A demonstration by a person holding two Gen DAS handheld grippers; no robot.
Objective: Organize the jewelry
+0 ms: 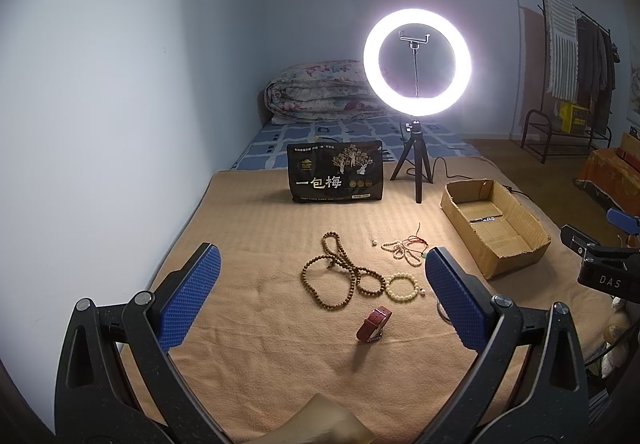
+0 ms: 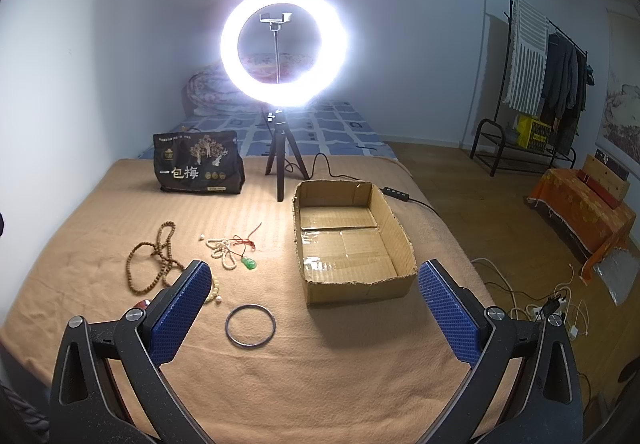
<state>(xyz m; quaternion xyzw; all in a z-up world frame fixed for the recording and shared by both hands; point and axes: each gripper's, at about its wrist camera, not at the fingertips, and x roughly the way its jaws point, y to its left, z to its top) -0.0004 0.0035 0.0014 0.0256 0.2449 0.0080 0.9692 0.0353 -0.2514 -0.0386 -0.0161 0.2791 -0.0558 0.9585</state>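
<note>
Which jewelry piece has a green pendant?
The red-cord necklace; its green pendant lies beside the white beads. The brown beads and bangle carry none.

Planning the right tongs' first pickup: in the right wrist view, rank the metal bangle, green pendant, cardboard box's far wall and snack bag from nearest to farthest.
1. metal bangle, just ahead, left of centre.
2. green pendant, beyond it.
3. cardboard box's far wall, right of centre.
4. snack bag, far left.
</note>
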